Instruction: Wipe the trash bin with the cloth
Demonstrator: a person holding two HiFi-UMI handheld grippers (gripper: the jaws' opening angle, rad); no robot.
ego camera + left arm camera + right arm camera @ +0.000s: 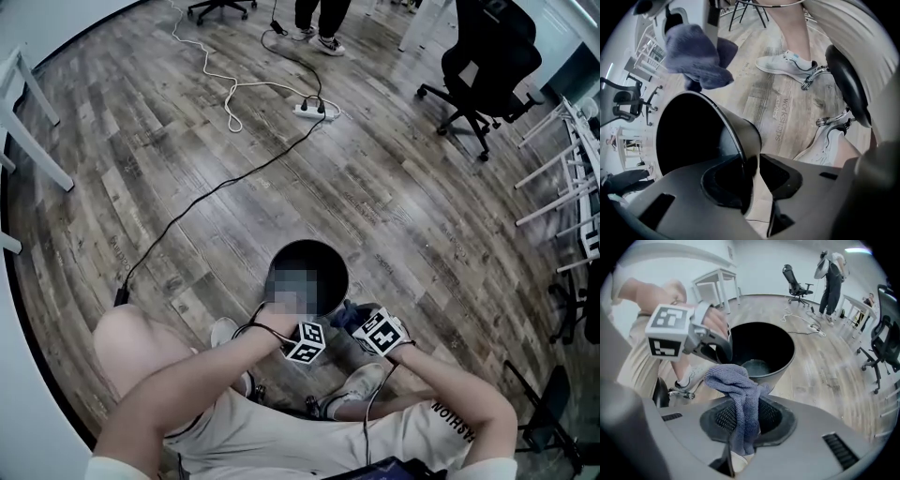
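I am looking down at a round black trash bin [324,260] standing on the floor [394,206] between the seated person's white sneakers [785,63]. Its smooth plastic wall is tapering slightly toward the base, and its inside is showing dark with a dull sheen at the bottom.

The left gripper [752,171] is pointing steeply down at the near rim. Its fingers are standing apart, with the thin bin wall running up between them and a strip of floor showing beside it, so they are not pressing on it.

The right gripper [745,423] is hanging just beside the bin. Its fingers are clamping a soft, nubby blue-grey cloth [736,385], which is bunching in loose folds above the ribbed pads. The cloth is sitting clear of the bin, near its rim.

The floor is showing grey-brown wood-grain planks with a worn, streaky look. A white power strip [314,110] is lying well beyond the bin, with 1 white cable and 1 black cable trailing across the boards. A black office chair [483,66] on castors is standing at the far right, a white desk [717,280] is standing by the pale wall, and another person's legs are showing at the top edge.
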